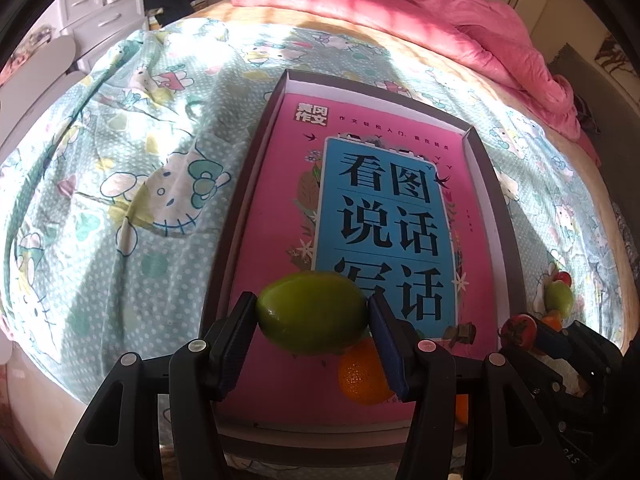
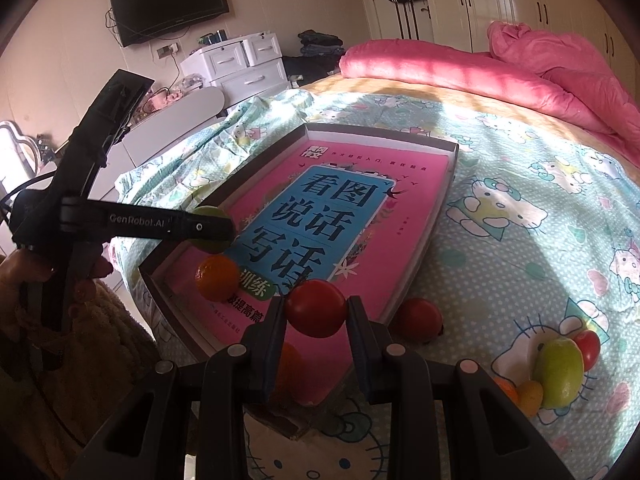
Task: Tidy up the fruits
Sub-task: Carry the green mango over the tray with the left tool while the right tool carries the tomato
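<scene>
Holding green fruit (image 1: 312, 312) tight: left tongs (image 1: 312, 316). Right tongs (image 2: 316, 312) squeeze tomato (image 2: 316, 308). Tomato probably soft, squishy; pinch sides gently, over box (image 2: 424, 240).

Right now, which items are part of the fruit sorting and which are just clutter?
Job:
- green fruit in left gripper
- tomato in right gripper
- orange in box
- loose fruit pile

Clutter:
- pink duvet
- TV
- drawers

A bed (image 2: 500, 216) with cartoon-cat sheet carries a shallow box (image 2: 436, 216), loose fruits (image 2: 560, 372) and pink quilt (image 2: 460, 76).
</scene>
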Tool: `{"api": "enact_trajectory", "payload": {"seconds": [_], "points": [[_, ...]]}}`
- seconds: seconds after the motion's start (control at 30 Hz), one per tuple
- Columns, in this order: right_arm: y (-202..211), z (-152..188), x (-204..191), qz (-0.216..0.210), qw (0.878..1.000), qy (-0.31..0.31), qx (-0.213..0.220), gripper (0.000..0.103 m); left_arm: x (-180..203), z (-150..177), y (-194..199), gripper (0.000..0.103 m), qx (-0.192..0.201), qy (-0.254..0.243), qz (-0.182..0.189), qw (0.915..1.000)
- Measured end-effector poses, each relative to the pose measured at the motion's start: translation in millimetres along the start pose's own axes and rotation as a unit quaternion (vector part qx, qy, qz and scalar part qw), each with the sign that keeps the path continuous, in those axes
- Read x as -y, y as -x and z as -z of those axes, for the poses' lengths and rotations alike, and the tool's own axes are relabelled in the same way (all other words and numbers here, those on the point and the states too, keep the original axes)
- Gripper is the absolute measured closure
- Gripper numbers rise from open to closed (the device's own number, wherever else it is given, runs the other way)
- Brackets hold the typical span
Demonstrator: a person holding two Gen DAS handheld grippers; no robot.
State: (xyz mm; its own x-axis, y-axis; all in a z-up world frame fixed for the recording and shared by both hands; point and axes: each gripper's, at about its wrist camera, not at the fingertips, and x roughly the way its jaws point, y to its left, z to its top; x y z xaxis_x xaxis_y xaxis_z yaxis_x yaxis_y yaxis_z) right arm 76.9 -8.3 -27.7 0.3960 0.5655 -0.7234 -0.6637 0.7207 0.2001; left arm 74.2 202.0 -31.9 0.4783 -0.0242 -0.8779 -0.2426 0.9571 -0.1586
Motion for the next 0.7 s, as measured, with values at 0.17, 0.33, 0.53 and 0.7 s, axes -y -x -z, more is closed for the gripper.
{"api": "enact_trajectory", "payload": {"seconds": [0.17, 0.33, 0.53, 0.7], "points": [[-11.6, -2.5, -2.1, -0.001, 1.000, -0.002, -0.011, 0.072, -0.7, -1.4, -2.3, 0.044, -0.001, 0.001, -0.003, 1.0000], [-22.0, -2.0, -8.5, -0.002, 1.000, 0.007, -0.023, 0.072, 2.5, 0.5, -6.1, 0.044, -0.005, -0.003, -0.005, 1.0000], [-23.0, -0.1, -5.1, -0.001, 1.000, 0.000, -0.025, 0.072, 6.4, 0.6, -6.0, 0.044, 0.001, -0.013, -0.014, 0.9998], [-23.6, 0.8, -2.1, -0.001, 1.000, -0.007, -0.026, 0.072, 7.2, 0.9, -5.7, 0.044, 0.002, -0.015, -0.016, 0.9998]]}}
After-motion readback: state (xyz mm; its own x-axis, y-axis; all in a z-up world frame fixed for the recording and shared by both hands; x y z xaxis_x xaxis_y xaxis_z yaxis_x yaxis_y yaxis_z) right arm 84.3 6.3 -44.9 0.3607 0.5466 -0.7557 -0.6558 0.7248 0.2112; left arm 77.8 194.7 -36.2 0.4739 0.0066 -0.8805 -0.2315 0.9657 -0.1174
